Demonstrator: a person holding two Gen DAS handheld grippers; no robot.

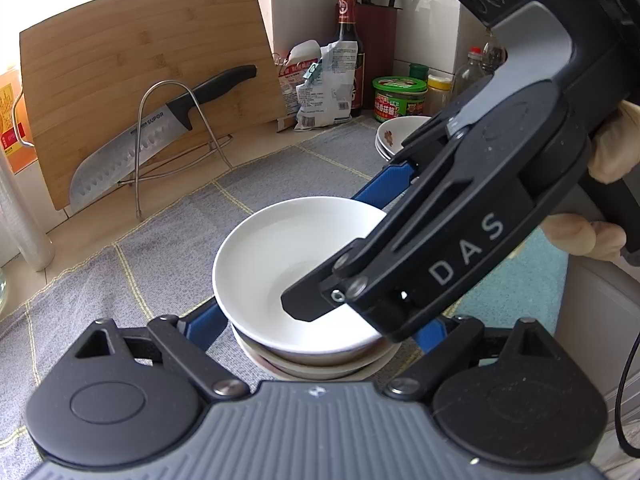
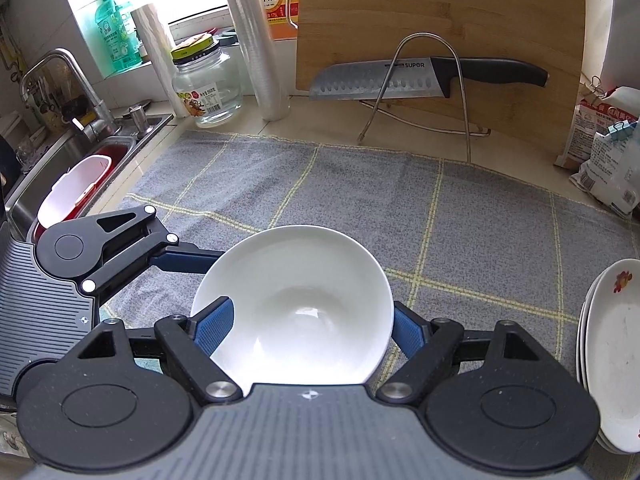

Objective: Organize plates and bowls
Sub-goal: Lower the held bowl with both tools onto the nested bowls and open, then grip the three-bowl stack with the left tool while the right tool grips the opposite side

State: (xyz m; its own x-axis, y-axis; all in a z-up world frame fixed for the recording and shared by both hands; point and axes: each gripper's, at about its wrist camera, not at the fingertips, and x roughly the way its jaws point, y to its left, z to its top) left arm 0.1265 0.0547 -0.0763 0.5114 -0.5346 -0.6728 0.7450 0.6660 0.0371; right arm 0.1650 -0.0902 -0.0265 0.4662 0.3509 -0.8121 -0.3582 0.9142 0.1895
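A white bowl (image 1: 280, 264) (image 2: 296, 304) sits on top of a short stack of bowls (image 1: 316, 366) on the grey cloth. My left gripper (image 1: 320, 324) has its blue fingers (image 1: 204, 324) spread around the stack, apart from it. My right gripper (image 2: 308, 324) has its blue fingers (image 2: 212, 328) on either side of the top bowl's rim and looks closed on it. It reaches in from the right in the left wrist view (image 1: 460, 224). A stack of flower-print plates (image 2: 612, 352) (image 1: 396, 134) lies to the right.
A bamboo cutting board (image 2: 440, 20) leans at the back with a knife (image 2: 400, 78) on a wire rack. Sink (image 2: 72, 160), glass jar (image 2: 208, 84) and plastic rolls stand at left. Bags (image 2: 608, 160), bottles and jars (image 1: 398, 98) crowd the right back corner.
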